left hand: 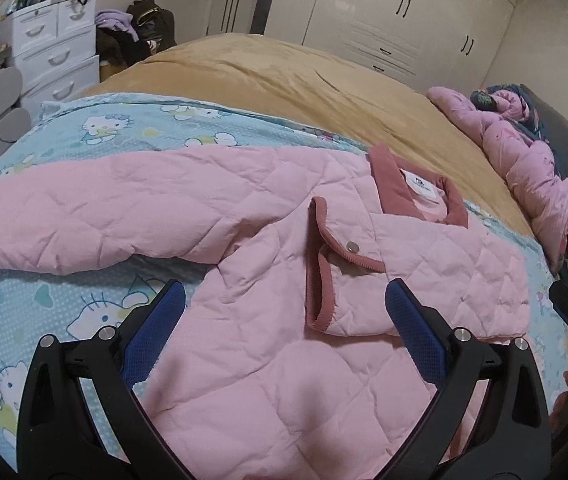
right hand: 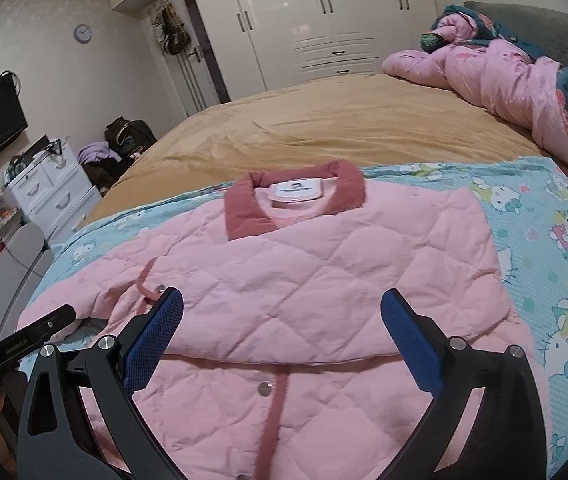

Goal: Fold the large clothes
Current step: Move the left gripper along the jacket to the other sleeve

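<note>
A pink quilted jacket (left hand: 244,360) with a dark pink collar (left hand: 392,188) lies flat on a blue cartoon-cat blanket (left hand: 44,312) on the bed. Its right sleeve is folded across the chest, the cuff (left hand: 324,260) lying on the body; the left sleeve (left hand: 84,216) stretches out to the left. In the right wrist view the jacket (right hand: 324,280) shows its collar (right hand: 296,196) and snap placket (right hand: 272,400). My left gripper (left hand: 284,304) is open and empty just above the jacket. My right gripper (right hand: 282,312) is open and empty above the folded sleeve.
A tan bedspread (left hand: 304,80) covers the far bed. A bunched pink duvet (right hand: 504,80) lies at the headboard. White drawers (left hand: 56,48) and bags stand left of the bed; wardrobes (right hand: 324,20) line the far wall. The other gripper (right hand: 16,344) shows at the left edge.
</note>
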The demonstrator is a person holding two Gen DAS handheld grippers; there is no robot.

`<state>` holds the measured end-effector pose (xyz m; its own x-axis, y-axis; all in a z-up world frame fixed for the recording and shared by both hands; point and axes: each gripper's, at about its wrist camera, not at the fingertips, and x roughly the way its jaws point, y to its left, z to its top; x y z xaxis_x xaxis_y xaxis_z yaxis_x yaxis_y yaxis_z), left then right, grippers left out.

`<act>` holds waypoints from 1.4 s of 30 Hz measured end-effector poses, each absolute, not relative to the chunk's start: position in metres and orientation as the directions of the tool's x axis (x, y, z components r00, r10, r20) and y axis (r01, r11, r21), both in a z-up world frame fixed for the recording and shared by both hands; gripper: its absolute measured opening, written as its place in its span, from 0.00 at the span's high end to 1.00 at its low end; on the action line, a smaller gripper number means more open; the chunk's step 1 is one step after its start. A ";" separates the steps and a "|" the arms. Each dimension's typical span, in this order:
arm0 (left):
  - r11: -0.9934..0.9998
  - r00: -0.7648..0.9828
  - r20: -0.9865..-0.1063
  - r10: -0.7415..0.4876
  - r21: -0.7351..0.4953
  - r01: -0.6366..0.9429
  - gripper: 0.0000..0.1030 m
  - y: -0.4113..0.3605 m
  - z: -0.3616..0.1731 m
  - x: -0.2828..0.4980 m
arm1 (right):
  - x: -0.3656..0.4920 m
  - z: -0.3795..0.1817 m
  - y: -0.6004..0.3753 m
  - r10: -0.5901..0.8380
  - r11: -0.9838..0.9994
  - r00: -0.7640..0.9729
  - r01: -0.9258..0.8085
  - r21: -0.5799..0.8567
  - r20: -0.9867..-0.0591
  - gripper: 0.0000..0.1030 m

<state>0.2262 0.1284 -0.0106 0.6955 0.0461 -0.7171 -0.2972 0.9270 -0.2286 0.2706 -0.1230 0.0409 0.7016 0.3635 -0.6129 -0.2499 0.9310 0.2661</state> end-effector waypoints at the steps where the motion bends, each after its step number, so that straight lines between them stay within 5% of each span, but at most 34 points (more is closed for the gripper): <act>1: 0.927 0.697 -0.716 0.051 -0.226 -0.300 0.09 0.130 -0.010 0.225 | 0.269 0.043 -0.119 0.365 0.930 0.703 -0.254 0.264 -0.611 0.04; 42: 0.619 0.640 -0.719 0.271 -0.379 -0.688 0.09 0.330 -0.018 0.140 | 0.236 0.061 0.115 0.594 0.761 0.535 -0.616 0.204 -0.601 0.04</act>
